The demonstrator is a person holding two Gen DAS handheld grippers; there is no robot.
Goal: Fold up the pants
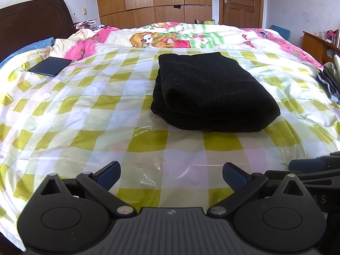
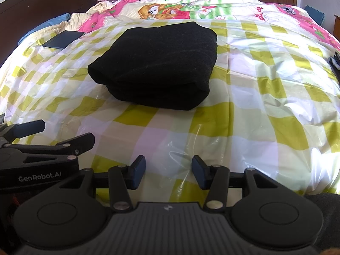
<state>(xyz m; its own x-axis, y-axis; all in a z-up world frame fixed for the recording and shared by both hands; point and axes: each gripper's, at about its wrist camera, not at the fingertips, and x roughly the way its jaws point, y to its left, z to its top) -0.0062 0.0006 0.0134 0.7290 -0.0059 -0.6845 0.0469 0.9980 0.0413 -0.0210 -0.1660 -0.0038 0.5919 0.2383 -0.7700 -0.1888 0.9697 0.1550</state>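
The black pants lie as a compact, several-layered bundle on the yellow-and-white checked plastic sheet that covers the bed, towards its middle and well ahead of both tools. Judged from this lie, the folding itself appears complete: the layers stack squarely, with a rounded fold facing the viewer and looser edges at the bundle's left side in the left wrist view. What remains, if anything, would be a light tidying of those edges or simply a withdrawal; either calls for a reach forward, since neither tool is near the cloth.

The left gripper hangs above bare sheet with its jaws set wide apart, nothing between them and nothing touched. The right gripper sits just beside it, jaws parted to a moderate gap, likewise empty and clear of the pants. Each tool shows at the edge of the other's view.

A dark flat tablet rests on the sheet near the headboard, well apart from the bundle.
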